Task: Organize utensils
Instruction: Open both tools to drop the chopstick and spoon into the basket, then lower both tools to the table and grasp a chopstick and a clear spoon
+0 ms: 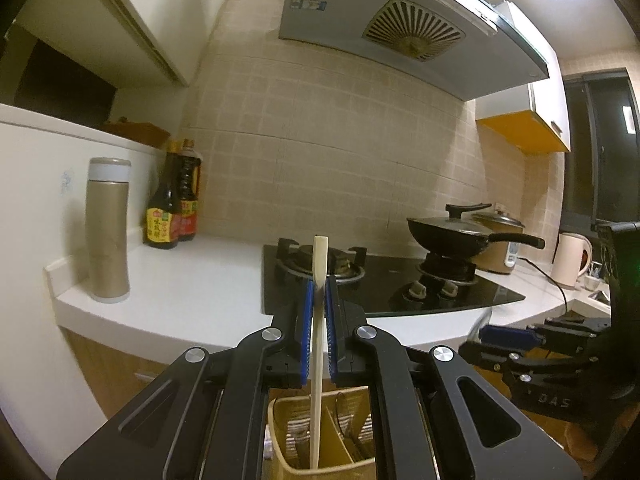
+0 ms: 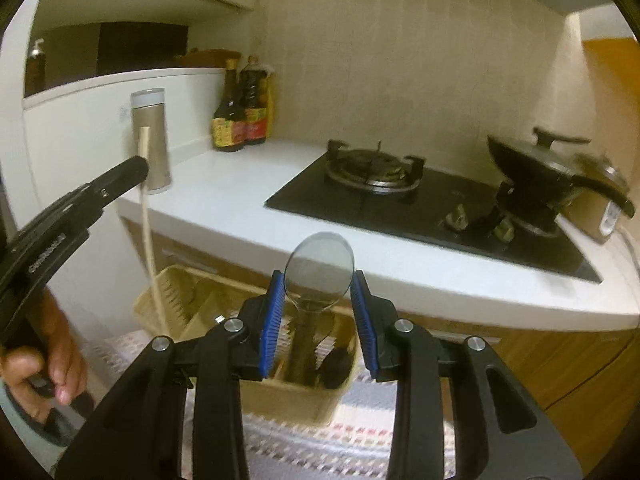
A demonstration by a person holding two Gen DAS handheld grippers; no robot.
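White counter (image 2: pixel 224 200) behind; left fingers (image 1: pixel 320 280) clamp chopstick (image 1: pixel 318 360), right fingers (image 2: pixel 318 292) clamp spoon (image 2: pixel 320 264) above basket (image 2: pixel 288 396).

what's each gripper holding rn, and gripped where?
Left gripper: chopstick, pinched near its top end. Right gripper: spoon, held by the bowl's edges, handle down.

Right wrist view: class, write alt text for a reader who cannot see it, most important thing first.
The right gripper grips a metal spoon, bowl up, over a tan utensil holder. At left, the left gripper lowers a pale chopstick into the holder's far end. Behind them a white counter carries a black gas hob.
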